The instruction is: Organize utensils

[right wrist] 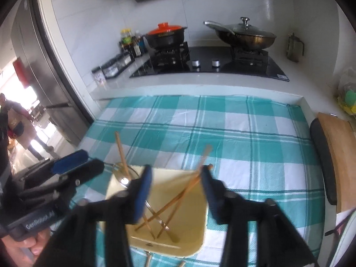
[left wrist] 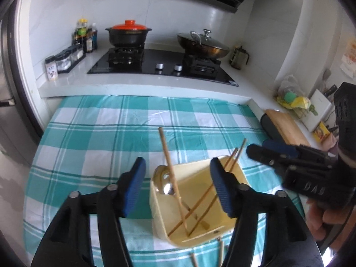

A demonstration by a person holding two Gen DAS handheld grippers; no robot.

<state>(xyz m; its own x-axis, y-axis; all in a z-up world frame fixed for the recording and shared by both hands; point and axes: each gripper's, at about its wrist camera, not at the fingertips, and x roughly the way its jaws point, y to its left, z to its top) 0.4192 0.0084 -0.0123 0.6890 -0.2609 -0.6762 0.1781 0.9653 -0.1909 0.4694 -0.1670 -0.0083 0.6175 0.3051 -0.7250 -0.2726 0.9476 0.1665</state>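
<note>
- Far left on the white counter (left wrist: 142, 84), a row of spice jars (left wrist: 64, 59) stands in a dark rack, with one labelled shaker (left wrist: 51, 69) at its near end; the jars blur together, so no firm count.
- Behind them is a cluster of sauce bottles (left wrist: 85, 36), too crowded to count.
- One black gas hob (left wrist: 160, 63) carries two silver knobs (left wrist: 159, 66).
- Two pots sit on it: a black clay pot with an orange lid (left wrist: 128, 33) on the left burner, a wok with a glass lid (left wrist: 203, 43) on the right.
- One metal jug (left wrist: 239, 56) stands beside the wok.
- A teal and white checked cloth (left wrist: 111, 133) covers the lower surface.
- The left gripper (left wrist: 178, 184) hangs over the cloth with its two blue pads (left wrist: 133, 187) spread apart, nothing between them being pinched.
- One cream square holder (left wrist: 222, 222) lies on the cloth near its front edge, seen between and just beyond both pairs of fingers.
- Inside it lean three wooden chopsticks (left wrist: 169, 162) and one metal spoon (left wrist: 164, 182); their tips stick out past the rim.
- Two more stick ends (left wrist: 220, 251) lie on the cloth just in front of the holder.
- The right gripper (right wrist: 176, 193) also stands parted above the holder, gripping nothing.
- At the far right lies one wooden cutting board (right wrist: 342, 155).
</note>
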